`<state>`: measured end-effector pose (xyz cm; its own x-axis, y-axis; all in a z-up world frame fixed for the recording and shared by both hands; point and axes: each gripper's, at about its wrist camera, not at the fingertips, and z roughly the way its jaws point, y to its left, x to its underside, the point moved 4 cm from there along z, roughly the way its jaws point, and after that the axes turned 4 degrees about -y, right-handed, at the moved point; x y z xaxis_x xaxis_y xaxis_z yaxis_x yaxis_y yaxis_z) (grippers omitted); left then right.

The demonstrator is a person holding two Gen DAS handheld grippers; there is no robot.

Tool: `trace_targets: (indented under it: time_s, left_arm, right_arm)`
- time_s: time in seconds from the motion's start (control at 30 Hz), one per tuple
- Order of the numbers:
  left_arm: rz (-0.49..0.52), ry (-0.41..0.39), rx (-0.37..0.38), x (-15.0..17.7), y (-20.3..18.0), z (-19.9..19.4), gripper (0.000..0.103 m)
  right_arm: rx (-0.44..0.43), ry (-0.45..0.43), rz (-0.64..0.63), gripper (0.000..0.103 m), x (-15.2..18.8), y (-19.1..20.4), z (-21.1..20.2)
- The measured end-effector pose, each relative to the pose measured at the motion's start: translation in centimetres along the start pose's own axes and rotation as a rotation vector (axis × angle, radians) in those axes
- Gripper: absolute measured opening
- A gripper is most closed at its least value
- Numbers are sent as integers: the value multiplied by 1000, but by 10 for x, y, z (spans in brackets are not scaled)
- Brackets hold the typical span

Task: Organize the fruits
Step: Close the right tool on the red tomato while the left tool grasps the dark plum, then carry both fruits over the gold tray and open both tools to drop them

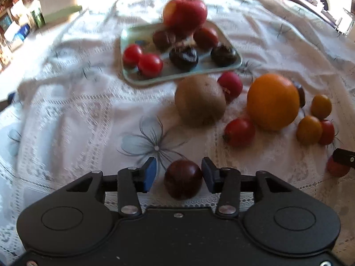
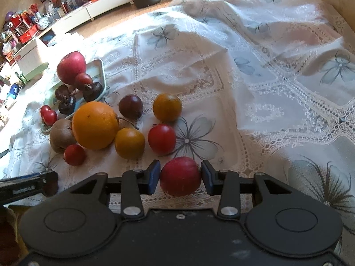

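Between the left gripper (image 1: 178,174) jaws, apart with a gap on one side, sits a round glossy dark-red fruit (image 1: 183,179). Right gripper (image 2: 180,177) is clamped on a smooth round red fruit (image 2: 179,176). Ahead: matte brown kiwi (image 1: 199,100), orange (image 1: 273,102), flat tray (image 1: 133,79). White lace tablecloth (image 2: 244,88), cluttered room behind.

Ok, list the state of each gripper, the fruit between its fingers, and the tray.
Left gripper: open, left pad clear of fruit.
Dark maroon round fruit: resting on tablecloth.
Right gripper: shut on fruit.
Red round fruit: clamped between pads.
Pale green rectangular tray: holding fruit.
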<state>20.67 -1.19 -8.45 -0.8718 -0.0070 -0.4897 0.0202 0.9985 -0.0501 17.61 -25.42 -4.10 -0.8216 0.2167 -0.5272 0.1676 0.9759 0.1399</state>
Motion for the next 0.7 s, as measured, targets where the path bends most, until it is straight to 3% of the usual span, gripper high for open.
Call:
trace_targets:
  time_s: [0.23, 0.37, 0.53, 0.7]
  left_arm:
    - [-2, -16, -23, 1, -2, 3, 54]
    - [-13, -30, -17, 0, -2, 3, 44]
    - [-38, -37, -21, 2, 2, -6, 44]
    - [-35, -84, -23, 3, 8, -37, 44]
  right_arm:
    - [18, 5, -2, 43, 0, 1, 3]
    - [24, 19, -8, 44, 2, 0, 5]
    - [65, 51, -46, 44, 7, 4, 10]
    - [71, -22, -69, 43, 6, 10, -6]
